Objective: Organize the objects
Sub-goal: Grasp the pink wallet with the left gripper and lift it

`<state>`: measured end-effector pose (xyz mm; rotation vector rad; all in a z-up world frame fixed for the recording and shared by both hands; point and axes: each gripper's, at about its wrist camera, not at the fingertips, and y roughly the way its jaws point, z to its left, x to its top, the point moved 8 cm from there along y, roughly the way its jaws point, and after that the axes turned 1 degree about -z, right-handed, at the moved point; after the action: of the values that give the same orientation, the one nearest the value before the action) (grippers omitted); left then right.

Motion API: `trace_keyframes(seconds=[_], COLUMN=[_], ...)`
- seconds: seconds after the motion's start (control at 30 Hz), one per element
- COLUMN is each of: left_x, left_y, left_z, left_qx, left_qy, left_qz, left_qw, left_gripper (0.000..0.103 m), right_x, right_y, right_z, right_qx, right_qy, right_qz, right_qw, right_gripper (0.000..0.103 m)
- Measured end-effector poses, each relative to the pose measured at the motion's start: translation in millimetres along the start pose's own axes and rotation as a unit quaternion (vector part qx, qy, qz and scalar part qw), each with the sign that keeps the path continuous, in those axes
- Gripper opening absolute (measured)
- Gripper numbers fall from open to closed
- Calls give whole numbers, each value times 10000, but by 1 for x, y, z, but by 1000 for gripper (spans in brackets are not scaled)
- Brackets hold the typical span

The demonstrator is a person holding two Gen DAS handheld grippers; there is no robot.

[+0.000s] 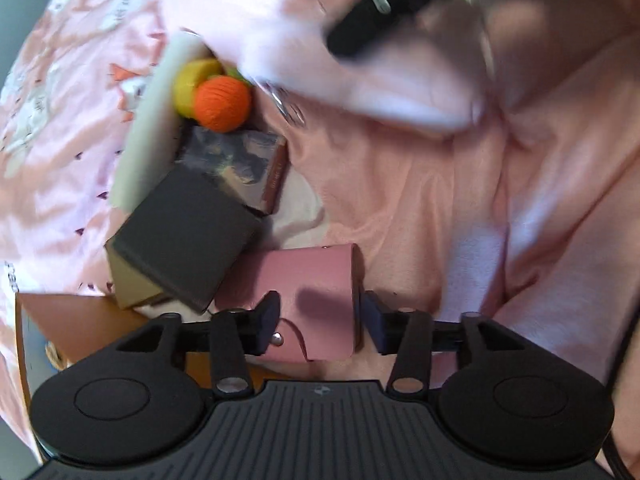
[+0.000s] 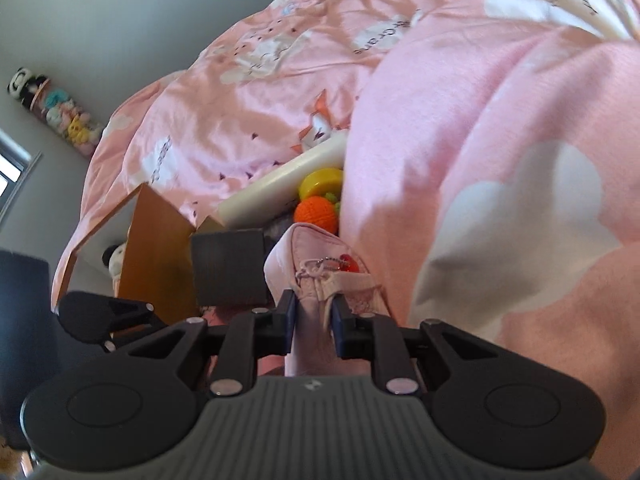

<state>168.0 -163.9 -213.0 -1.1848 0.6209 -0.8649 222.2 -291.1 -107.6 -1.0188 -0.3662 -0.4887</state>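
You work in home bedroom: rumpled pink duvet (image 2: 256, 92) with cartoon prints and clouds fills bed, plush toys (image 2: 56, 112) line grey wall (image 2: 100, 20), window (image 2: 12, 168) at left edge.

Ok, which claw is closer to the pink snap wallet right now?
Left. The left claw hovers directly over the pink snap wallet, open. The right claw is well beyond it, shut on a pale pink pouch.

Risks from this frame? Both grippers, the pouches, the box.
1. Left gripper straddles the pink snap pouch without a visible squeeze; lifting may drop it.
2. Right gripper pinches only the pale pink pouch by its edge; it could slip.
3. The black box sits tilted and might topple.
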Motion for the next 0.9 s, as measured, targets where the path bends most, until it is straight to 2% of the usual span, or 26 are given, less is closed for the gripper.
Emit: trace_keyframes(seconds=[0.17, 0.23, 0.33, 0.4, 0.47, 0.67, 0.73, 0.9], left_x=[5, 6, 8, 8, 6, -9, -14, -25], left_y=[27, 35, 44, 47, 45, 31, 24, 2], left_z=[-5, -7, -8, -7, -5, 4, 10, 23], left_qx=[155, 415, 585, 606, 548, 453, 431, 557], left_qy=[149, 354, 463, 427, 370, 26, -132, -317], left_qz=[542, 731, 958, 1039, 1013, 738, 650, 301], left_qw=[9983, 9958, 9926, 9918, 9927, 9962, 9969, 9975], left_gripper=[60, 70, 79, 78, 73, 47, 33, 33], right_x=[5, 7, 10, 10, 9, 9, 8, 7], right_y=[-1, -1, 0, -1, -2, -4, -5, -6], right_z=[-9, -16, -24, -24, -23, -23, -22, -20], right_qx=[86, 46, -8, 13, 13, 26, 17, 10], right_qy=[188, 304, 439, 424, 389, 357, 312, 267], right_qz=[-73, -155, -221, -222, -232, -250, -255, -259], right_qw=[9998, 9994, 9988, 9989, 9990, 9990, 9992, 9993], right_gripper=[20, 20, 20, 20, 20, 20, 20, 20])
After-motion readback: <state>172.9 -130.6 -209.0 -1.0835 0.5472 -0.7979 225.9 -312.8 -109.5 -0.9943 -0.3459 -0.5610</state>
